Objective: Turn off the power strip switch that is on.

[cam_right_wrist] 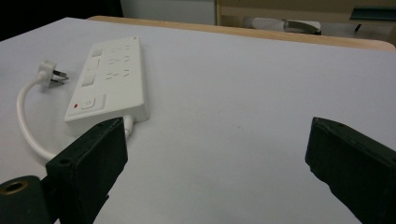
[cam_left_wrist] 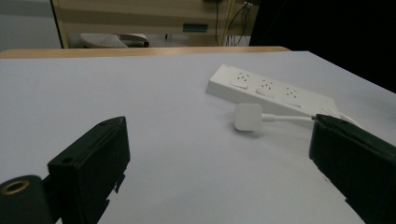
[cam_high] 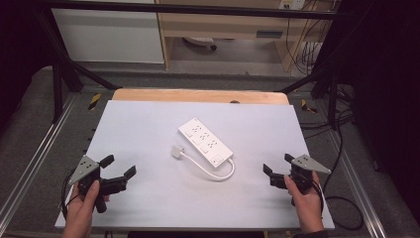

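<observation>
Both grippers sit low over the white table (cam_high: pixel 148 208), the left gripper (cam_high: pixel 119 166) and right gripper (cam_high: pixel 278 164) each spread wide and holding nothing. Between and ahead of them lies a white power strip (cam_high: pixel 205 140), well apart from either, its short cord (cam_high: pixel 218 174) looping to a plug (cam_high: pixel 178 151) on the left gripper's side.

power strip (cam_high: pixel 205 141): smooth white plastic | table (cam_high: pixel 148 198): matt

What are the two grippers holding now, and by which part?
Nothing. The left gripper and right gripper are both open and empty; the power strip lies untouched between them.
</observation>
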Available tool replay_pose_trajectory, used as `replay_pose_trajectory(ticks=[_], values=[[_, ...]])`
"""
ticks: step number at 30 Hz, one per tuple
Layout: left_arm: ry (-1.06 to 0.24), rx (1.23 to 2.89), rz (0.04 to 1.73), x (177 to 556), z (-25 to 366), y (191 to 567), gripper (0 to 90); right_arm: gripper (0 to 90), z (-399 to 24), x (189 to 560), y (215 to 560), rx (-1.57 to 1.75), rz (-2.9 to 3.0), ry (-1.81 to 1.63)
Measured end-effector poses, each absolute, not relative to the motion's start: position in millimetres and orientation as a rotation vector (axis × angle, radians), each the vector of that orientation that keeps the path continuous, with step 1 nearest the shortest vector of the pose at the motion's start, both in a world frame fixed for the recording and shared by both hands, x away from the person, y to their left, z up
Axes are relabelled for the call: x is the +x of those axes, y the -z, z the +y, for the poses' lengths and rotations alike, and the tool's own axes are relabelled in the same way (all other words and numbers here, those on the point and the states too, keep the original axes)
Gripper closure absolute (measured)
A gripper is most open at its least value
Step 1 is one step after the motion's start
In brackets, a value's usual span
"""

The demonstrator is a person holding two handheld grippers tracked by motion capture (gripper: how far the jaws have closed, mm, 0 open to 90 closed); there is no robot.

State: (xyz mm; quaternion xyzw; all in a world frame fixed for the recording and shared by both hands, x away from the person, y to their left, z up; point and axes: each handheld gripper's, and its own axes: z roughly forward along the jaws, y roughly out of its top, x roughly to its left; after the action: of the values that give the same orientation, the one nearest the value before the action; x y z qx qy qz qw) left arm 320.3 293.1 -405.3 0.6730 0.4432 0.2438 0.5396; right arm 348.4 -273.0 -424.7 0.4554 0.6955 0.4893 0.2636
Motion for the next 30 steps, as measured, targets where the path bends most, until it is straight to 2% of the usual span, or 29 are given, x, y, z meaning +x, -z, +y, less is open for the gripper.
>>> replay_pose_trajectory(ticks=[30], values=[[-0.587,1.618,1.067,322,292,407,4.7,2.4,-249,349,404,1.186,1.905,-1.364]])
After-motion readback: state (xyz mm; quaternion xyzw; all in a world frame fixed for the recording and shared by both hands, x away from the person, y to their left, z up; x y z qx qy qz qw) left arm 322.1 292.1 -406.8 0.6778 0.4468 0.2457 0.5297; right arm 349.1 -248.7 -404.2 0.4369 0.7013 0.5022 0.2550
